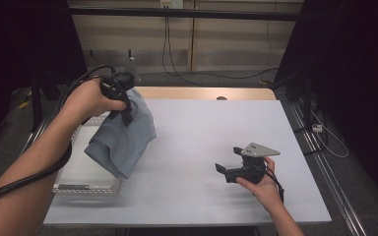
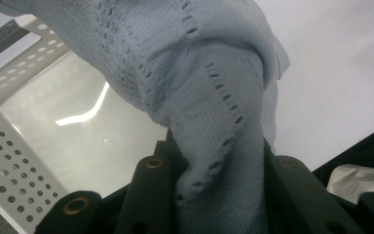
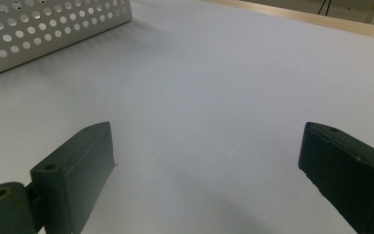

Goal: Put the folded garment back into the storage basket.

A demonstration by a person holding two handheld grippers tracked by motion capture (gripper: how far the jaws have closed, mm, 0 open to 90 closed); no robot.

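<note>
Lifting a pale blue knitted garment (image 1: 123, 135) out of the white perforated basket (image 1: 86, 186), the left gripper (image 1: 123, 109) holds a bunched fold of fabric clamped between its jaws, which stand only as far apart as the wad between them. The garment hangs from that grip at about 10 o'clock on the table (image 1: 202, 132), its lower hem draped over the basket's right rim.

The right gripper (image 1: 229, 169) rests low at about 4 o'clock, jaws spread wide with nothing between them.

Likely faults:
- Slippage. The grip takes one thick fold only; the hanging weight could pull the knit free.
- Snagging. The trailing hem may catch on the basket rim and drag the basket.
- Uneven lay-down. With one hold point, the garment may land crumpled.

View differences: the left gripper view shows the eyelet rows in the knit (image 2: 209, 97), the fabric packed between the jaws, and the basket's bare floor (image 2: 78, 141). The high view shows the garment's whole drape. The right gripper view shows the bare table surface (image 3: 214, 97) and a basket wall (image 3: 44, 29).
</note>
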